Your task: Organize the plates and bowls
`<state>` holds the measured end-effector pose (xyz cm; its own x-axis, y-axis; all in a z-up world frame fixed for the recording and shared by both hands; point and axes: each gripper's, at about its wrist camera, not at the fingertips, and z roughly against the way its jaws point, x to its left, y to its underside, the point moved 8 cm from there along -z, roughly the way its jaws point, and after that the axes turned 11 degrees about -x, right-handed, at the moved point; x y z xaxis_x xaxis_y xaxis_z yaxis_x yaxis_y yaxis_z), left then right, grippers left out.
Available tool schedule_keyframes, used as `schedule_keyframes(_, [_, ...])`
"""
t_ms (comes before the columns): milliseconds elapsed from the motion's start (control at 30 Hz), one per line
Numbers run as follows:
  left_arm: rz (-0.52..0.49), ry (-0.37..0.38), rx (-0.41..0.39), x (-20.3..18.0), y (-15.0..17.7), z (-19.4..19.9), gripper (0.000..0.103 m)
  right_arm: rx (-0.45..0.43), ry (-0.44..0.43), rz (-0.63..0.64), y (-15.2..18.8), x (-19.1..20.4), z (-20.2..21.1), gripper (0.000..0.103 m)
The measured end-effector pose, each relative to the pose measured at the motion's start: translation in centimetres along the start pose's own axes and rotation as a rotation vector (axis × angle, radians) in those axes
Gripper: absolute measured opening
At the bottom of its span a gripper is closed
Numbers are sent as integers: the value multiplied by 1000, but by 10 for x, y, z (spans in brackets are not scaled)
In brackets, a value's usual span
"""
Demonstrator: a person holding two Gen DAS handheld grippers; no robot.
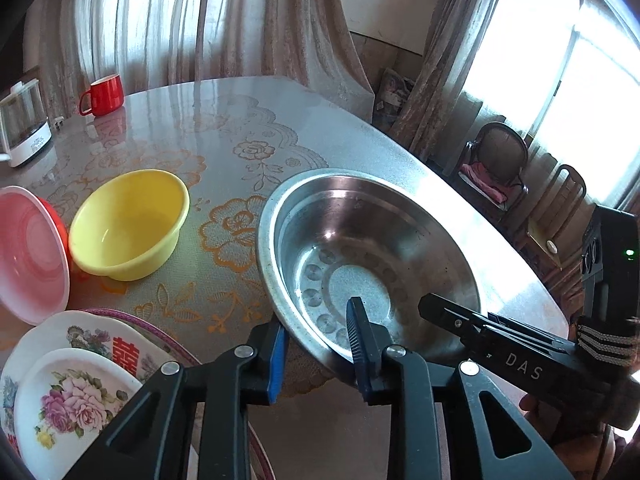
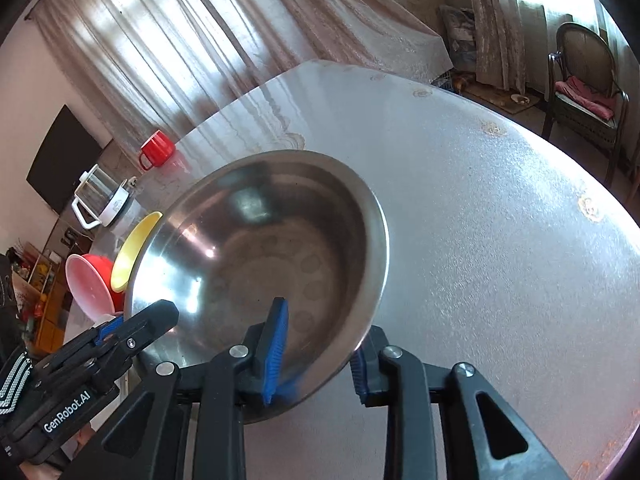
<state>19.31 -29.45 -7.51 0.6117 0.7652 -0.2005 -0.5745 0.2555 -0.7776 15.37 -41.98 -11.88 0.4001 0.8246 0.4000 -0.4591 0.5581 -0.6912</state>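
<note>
A large steel bowl (image 1: 360, 248) sits at the table's near right. My left gripper (image 1: 316, 356) straddles its near rim, one finger inside and one outside, jaws still apart. My right gripper (image 2: 316, 356) straddles the same bowl (image 2: 280, 248) at the rim too, one pad inside and one under it; it also shows in the left wrist view (image 1: 440, 308). The bowl looks tilted in the right wrist view. A yellow bowl (image 1: 128, 224) and a red-pink bowl (image 1: 28, 252) stand to the left. Flowered plates (image 1: 72, 392) are stacked at near left.
A red mug (image 1: 102, 94) and a glass kettle (image 1: 24, 128) stand at the table's far left. The table (image 1: 248, 120) has a patterned cover. Chairs (image 1: 496, 168) stand to the right by the window.
</note>
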Motion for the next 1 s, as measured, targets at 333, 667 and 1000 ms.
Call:
schedule_keyframes(333, [-11, -6, -53, -2, 8, 24, 29, -4, -26, -27, 12, 1, 9, 30])
schedule_keyframes(667, [-2, -7, -84, 3, 16, 46, 29, 8, -64, -24, 23, 6, 20, 30])
schedule_keyframes(1000, [3, -2, -137, 7, 17, 76, 29, 0, -104, -2, 26, 17, 36, 30])
